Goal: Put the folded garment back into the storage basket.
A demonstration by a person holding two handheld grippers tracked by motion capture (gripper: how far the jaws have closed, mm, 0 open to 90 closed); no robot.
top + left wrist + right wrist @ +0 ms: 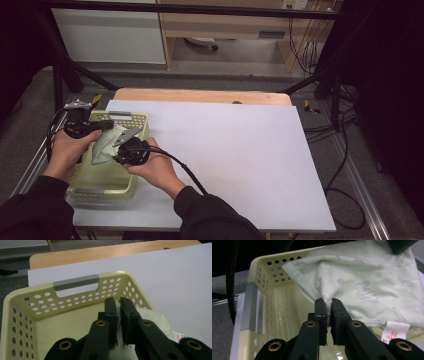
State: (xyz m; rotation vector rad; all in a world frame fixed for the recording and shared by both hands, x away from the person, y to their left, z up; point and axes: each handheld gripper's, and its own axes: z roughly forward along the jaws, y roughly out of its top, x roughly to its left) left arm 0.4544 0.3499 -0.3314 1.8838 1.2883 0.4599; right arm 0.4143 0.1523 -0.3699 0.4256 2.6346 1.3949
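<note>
Both grippers pinched the pale green cloth (372, 277) over the yellow basket (131, 118), at 9 o'clock on the table: the right gripper (328, 305) and left gripper (118, 305) clamped its fabric. Lifting it clear looked next, needing both raised together.

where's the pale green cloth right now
In the high view the pale green cloth is at the table's left side, hanging over the yellow basket, pinched between the left gripper and the right gripper; its white tag shows in the right gripper view.
</note>
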